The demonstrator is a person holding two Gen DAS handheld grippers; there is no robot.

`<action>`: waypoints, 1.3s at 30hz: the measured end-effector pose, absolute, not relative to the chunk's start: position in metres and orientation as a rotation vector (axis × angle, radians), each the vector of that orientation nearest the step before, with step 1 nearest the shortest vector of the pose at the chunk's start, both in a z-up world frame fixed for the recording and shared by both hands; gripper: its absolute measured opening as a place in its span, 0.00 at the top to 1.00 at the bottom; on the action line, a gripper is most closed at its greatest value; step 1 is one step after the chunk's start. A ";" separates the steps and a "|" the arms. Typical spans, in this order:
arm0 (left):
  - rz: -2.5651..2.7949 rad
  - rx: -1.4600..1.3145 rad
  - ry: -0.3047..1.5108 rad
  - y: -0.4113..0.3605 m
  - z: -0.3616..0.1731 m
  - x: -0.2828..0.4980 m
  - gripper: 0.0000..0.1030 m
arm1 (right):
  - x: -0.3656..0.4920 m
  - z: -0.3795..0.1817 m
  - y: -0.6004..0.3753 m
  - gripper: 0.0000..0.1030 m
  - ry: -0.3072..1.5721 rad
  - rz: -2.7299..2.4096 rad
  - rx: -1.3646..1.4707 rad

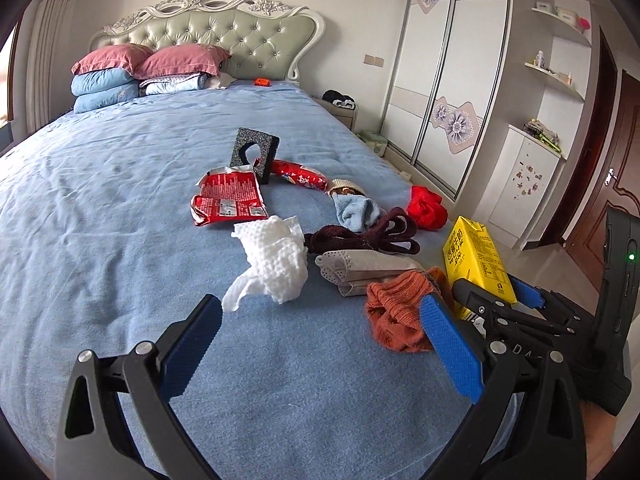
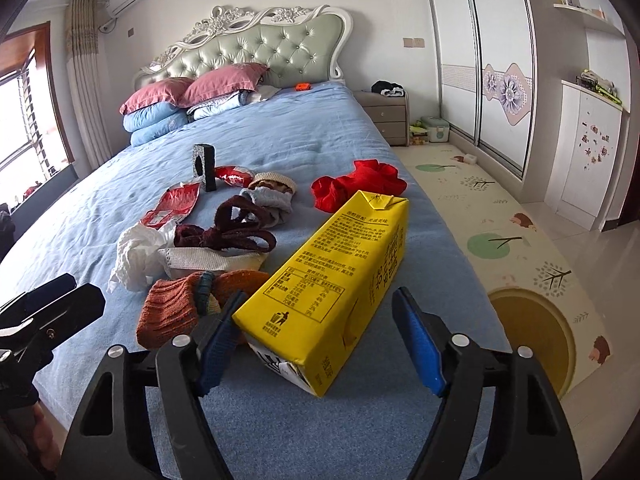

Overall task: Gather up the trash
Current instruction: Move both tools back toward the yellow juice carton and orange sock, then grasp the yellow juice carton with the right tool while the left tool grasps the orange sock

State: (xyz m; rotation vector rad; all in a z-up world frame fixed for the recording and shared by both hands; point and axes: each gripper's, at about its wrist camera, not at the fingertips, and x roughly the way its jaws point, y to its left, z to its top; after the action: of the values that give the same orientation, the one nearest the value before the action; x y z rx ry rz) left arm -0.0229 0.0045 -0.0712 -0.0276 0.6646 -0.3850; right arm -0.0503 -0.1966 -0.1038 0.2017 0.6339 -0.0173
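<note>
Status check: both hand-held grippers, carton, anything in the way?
Left hand-held gripper open, empty. Right hand-held gripper open, straddling the yellow carton, not clamped. Orange sock touching the carton's left side.

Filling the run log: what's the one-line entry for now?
left tongs open, empty | right tongs open around yellow carton | carton on bed

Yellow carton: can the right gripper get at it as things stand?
Probably yes. The right gripper is open with the yellow carton lying between its fingers. Only the orange sock crowds the left finger.
</note>
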 end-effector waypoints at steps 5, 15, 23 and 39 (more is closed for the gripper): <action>-0.423 0.007 0.680 -0.014 -0.076 -0.021 0.04 | -0.054 -0.106 -0.205 0.52 0.668 -0.008 0.160; -0.465 0.043 0.732 -0.047 -0.086 -0.014 0.04 | -0.054 -0.107 -0.219 0.54 0.651 -0.022 0.125; -0.443 0.053 0.771 -0.061 -0.095 -0.002 0.04 | -0.055 -0.110 -0.234 0.62 0.643 0.039 0.147; -0.422 0.047 0.795 -0.073 -0.102 -0.005 0.56 | -0.075 -0.102 -0.258 0.62 0.600 0.137 0.193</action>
State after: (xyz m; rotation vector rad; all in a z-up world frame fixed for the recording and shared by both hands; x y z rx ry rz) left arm -0.0051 -0.0733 -0.1015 0.0471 0.7947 -0.4221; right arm -0.0752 -0.2577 -0.1021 0.1931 0.5996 0.1373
